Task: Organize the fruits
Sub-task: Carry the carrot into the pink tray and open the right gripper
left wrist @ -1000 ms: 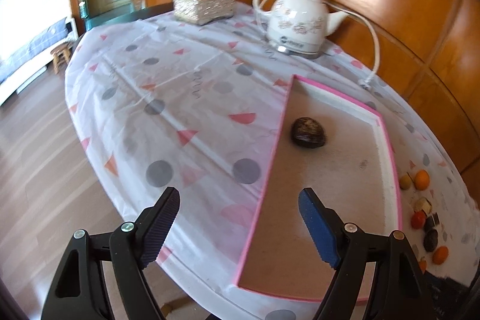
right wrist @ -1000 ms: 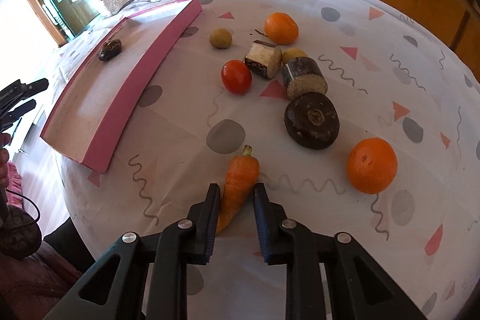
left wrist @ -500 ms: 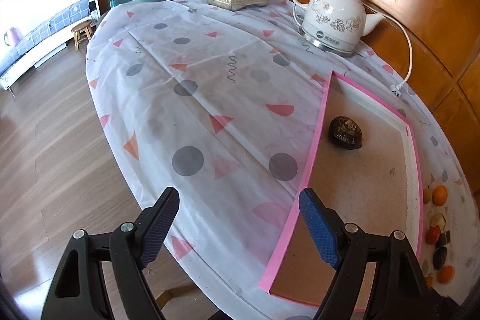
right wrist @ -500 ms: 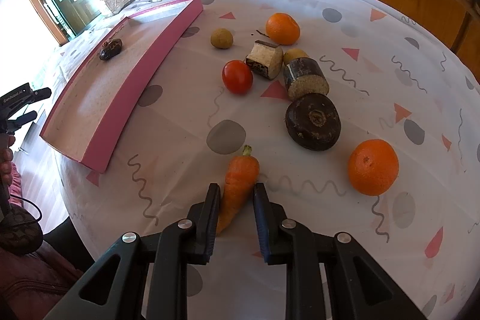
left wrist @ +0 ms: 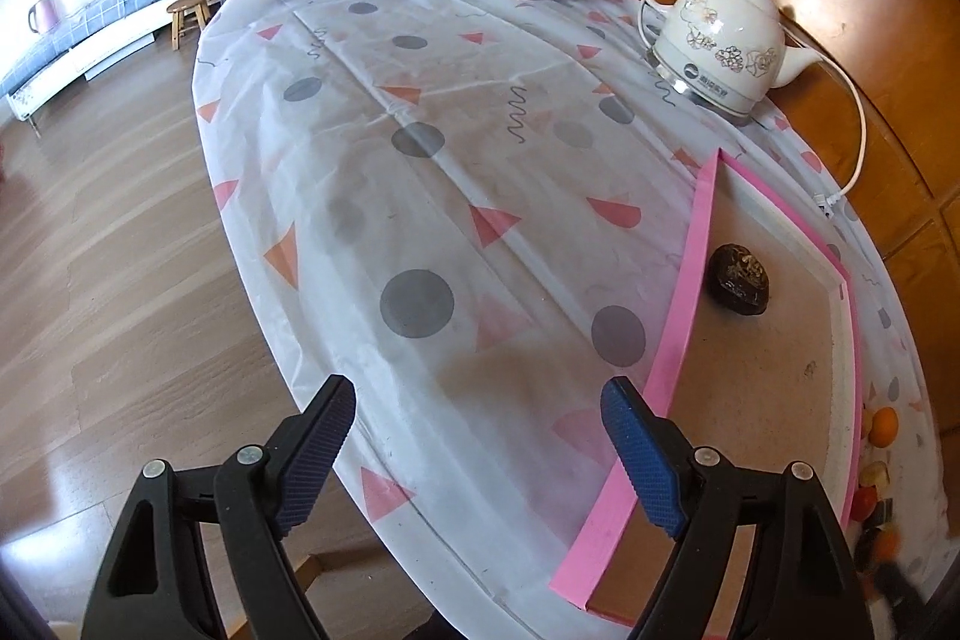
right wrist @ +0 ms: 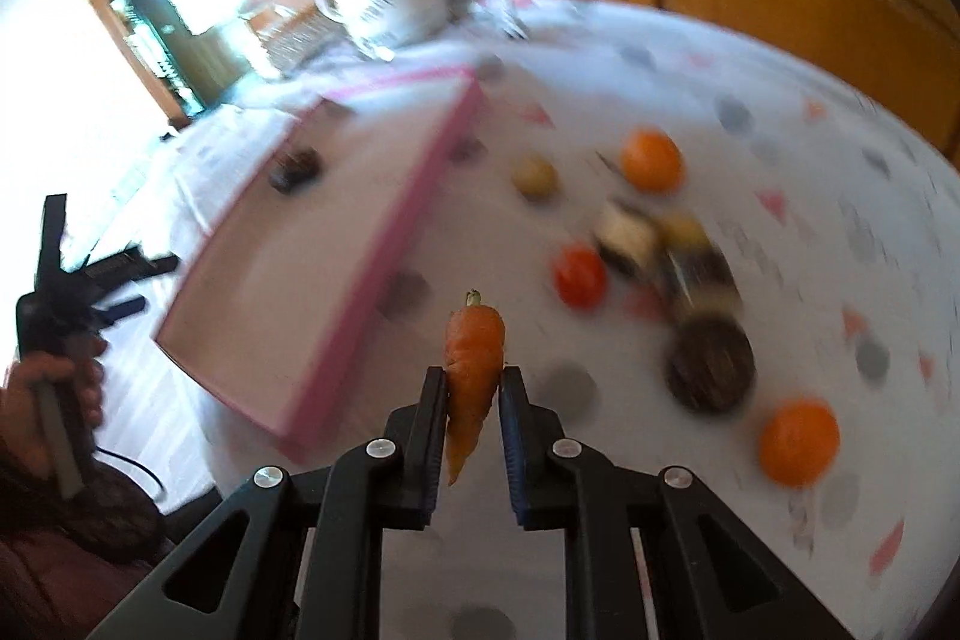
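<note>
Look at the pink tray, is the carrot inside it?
No, the carrot is clamped in the right gripper above the tablecloth, and the pink tray holds only one dark fruit.

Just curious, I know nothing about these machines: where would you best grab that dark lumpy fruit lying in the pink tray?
Grip the dark fruit across its narrower middle, coming down from above: it lies alone on the pink tray floor, whose low walls hamper a sideways approach.

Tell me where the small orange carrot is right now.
In the right wrist view, the small orange carrot sits clamped between the right gripper jaws, stem end forward, just right of the pink-rimmed tray and left of the red tomato.
</note>
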